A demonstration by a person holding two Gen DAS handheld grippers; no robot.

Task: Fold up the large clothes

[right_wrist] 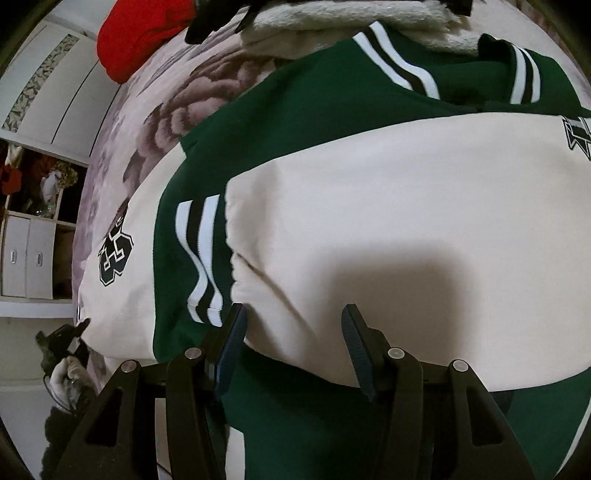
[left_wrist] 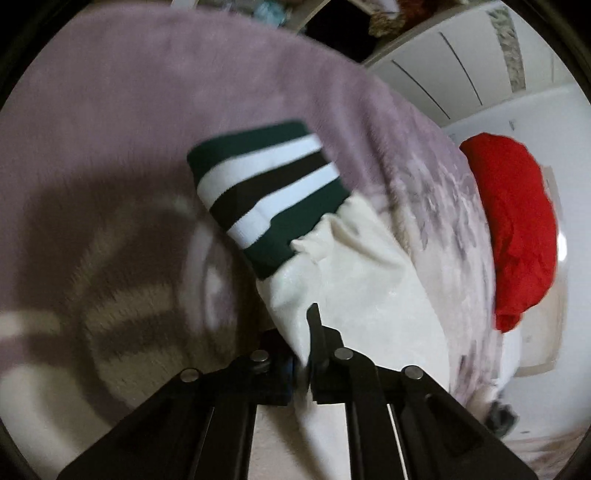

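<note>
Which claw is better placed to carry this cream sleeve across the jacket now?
Left. The left claw is already shut on the cream sleeve below its striped cuff. The right claw stands open above the jacket body, gripping nothing.

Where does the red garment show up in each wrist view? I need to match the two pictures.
Left wrist view: the red garment lies at the right edge, past the purple floral blanket, by the white wardrobe doors.
Right wrist view: the red garment sits at the top left, on the same blanket.
Shared landmark: the white wardrobe doors, beside the garment in both views.
</note>
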